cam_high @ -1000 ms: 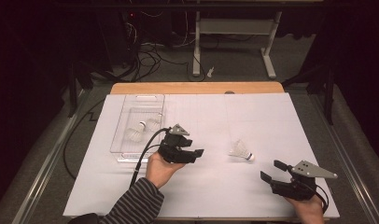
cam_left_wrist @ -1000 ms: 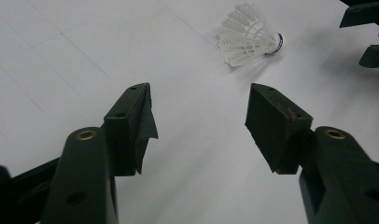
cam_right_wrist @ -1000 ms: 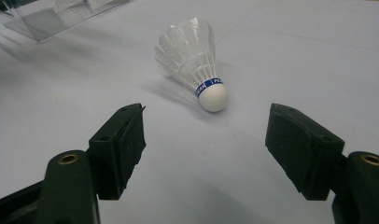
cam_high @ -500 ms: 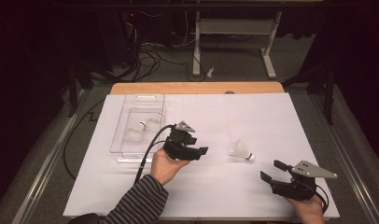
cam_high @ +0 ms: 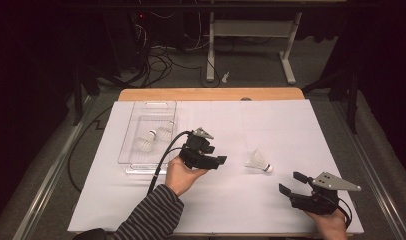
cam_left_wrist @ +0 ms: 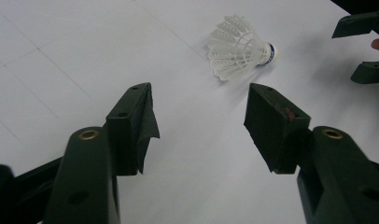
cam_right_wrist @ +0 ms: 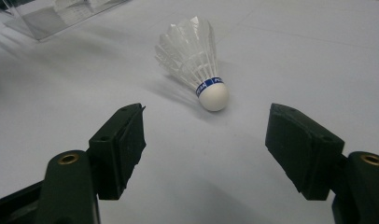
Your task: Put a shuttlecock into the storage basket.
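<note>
Shuttlecock work sits mid-frame: we see the white feathered shuttlecock with blue band (cam_high: 258,162) lying on its side on the white paper-covered table (cam_high: 291,125), right of centre. Our left gripper (cam_high: 217,161) points at it, jaws spread and empty — our right gripper (cam_high: 290,183), lower right, likewise gapes. Two more shuttlecocks (cam_high: 152,139) rest in the clear plastic tray (cam_high: 136,120) at left.

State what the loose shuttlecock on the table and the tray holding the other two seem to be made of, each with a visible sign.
Shuttlecock: skirt looks like white feathers, matte and separately ribbed, though moulded plastic is possible; smooth white rounded head, perhaps cork or foam. Tray: clear glossy plastic, since the white surface shows through its walls.
</note>
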`<control>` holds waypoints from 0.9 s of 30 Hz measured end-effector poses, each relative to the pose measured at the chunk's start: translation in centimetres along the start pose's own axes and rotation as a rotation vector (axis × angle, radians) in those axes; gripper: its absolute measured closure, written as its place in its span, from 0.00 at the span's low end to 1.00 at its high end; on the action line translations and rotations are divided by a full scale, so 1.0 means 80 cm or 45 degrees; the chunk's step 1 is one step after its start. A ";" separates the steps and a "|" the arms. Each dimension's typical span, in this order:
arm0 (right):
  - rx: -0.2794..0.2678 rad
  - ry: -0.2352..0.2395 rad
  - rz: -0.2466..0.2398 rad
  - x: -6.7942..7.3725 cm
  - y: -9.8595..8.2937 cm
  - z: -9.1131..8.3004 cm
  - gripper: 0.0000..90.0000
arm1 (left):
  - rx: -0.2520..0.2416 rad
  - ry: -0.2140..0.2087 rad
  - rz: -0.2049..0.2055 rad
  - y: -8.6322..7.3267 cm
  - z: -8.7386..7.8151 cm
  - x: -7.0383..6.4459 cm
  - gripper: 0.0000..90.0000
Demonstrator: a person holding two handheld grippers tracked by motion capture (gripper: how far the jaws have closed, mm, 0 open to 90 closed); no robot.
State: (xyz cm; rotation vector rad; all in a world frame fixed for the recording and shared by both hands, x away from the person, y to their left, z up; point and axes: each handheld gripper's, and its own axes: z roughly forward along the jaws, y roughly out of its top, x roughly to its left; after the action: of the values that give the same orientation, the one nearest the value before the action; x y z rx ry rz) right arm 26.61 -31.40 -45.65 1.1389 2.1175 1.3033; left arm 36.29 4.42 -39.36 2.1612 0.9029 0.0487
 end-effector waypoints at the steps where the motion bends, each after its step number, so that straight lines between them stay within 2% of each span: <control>1: 0.000 0.000 -0.002 0.000 0.000 0.000 0.32 | 0.003 0.000 0.005 0.001 0.001 0.000 0.48; 27: -0.002 0.000 0.001 -0.001 0.000 0.000 0.32 | 0.061 -0.029 0.021 0.021 0.020 -0.008 0.48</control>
State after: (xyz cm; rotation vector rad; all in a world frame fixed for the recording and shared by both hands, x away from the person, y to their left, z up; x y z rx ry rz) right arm 26.61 -31.47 -45.65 1.1397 2.1158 1.3052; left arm 37.33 2.21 -39.20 2.2091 0.8815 0.0104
